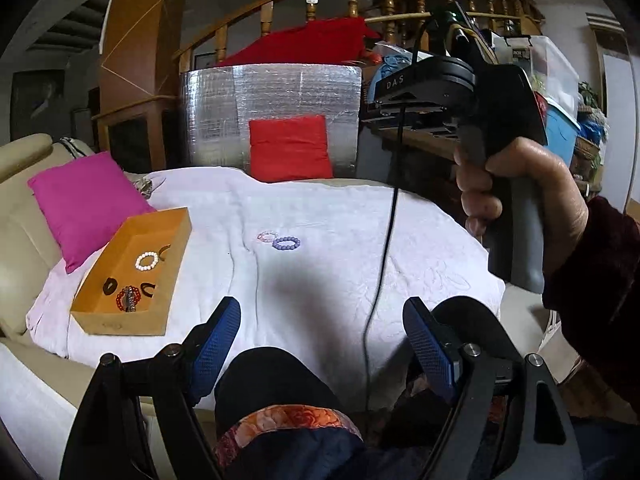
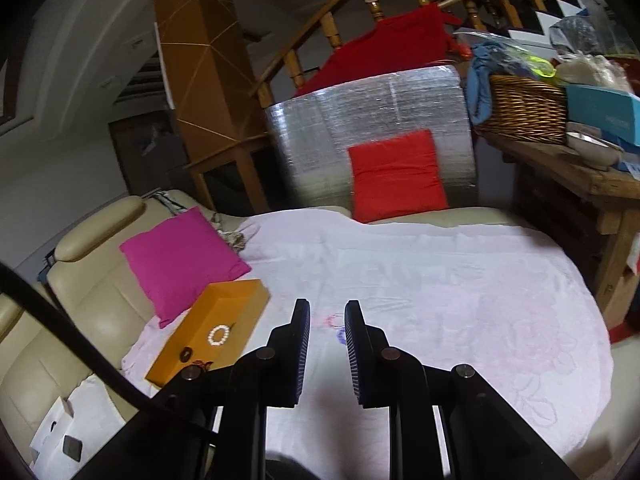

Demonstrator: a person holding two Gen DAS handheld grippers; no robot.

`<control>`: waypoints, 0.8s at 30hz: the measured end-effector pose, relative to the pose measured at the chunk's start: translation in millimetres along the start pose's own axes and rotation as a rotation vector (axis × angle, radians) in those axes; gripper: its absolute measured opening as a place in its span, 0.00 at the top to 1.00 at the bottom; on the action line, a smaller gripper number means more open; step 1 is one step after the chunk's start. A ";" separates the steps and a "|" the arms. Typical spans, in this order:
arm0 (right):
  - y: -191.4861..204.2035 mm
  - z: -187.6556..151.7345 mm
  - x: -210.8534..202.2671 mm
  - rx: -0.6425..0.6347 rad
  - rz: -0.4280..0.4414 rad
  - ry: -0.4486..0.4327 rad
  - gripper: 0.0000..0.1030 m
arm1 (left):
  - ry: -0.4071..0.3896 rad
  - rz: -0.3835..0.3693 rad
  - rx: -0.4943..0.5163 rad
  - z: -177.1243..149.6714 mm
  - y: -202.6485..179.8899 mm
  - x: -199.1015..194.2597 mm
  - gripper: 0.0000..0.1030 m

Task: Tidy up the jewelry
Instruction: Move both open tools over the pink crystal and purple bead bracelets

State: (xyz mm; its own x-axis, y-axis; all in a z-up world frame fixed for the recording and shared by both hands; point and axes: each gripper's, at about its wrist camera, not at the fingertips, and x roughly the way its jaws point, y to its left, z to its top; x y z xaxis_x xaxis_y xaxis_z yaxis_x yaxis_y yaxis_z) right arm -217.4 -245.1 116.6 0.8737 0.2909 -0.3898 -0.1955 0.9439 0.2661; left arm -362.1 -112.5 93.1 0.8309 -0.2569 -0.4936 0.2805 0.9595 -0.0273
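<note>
A pink bead bracelet (image 1: 267,236) and a purple bead bracelet (image 1: 286,243) lie touching on the white cloth (image 1: 320,216). An orange box (image 1: 132,276) to the left holds a white bead bracelet (image 1: 147,261), a red bracelet (image 1: 127,298) and dark rings. My left gripper (image 1: 322,320) is open and empty, low at the cloth's near edge. My right gripper (image 2: 327,316) is open and empty above the cloth; the pink bracelet (image 2: 330,321) and purple bracelet (image 2: 341,336) show between its fingers. The box (image 2: 216,328) sits to its left.
A magenta pillow (image 1: 86,204) lies behind the box on a cream sofa (image 1: 20,216). A red pillow (image 1: 290,148) leans on a silver foil panel (image 1: 272,96). A cluttered wooden table (image 2: 580,176) with a wicker basket (image 2: 524,108) stands at right. A black cable (image 1: 384,264) hangs over the cloth.
</note>
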 end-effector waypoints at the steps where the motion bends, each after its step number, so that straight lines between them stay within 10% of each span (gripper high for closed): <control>1: 0.7 -1.4 -0.3 0.002 0.011 0.000 0.81 | 0.000 0.001 0.001 -0.2 -0.3 -0.6 0.19; 15: -37.6 -0.2 -14.0 0.053 0.007 -0.041 0.81 | 0.034 -0.055 0.072 0.5 -19.5 6.7 0.19; 24: -64.5 -15.6 15.2 0.081 0.012 0.000 0.80 | 0.057 0.225 -0.028 19.8 39.8 65.3 0.18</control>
State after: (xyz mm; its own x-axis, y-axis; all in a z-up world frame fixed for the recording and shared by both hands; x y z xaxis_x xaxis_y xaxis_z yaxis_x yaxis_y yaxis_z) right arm -198.5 -299.1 79.8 0.8716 0.3021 -0.3862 -0.1693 0.9246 0.3412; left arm -287.2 -93.4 77.1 0.8421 -0.0304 -0.5384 0.0774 0.9949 0.0649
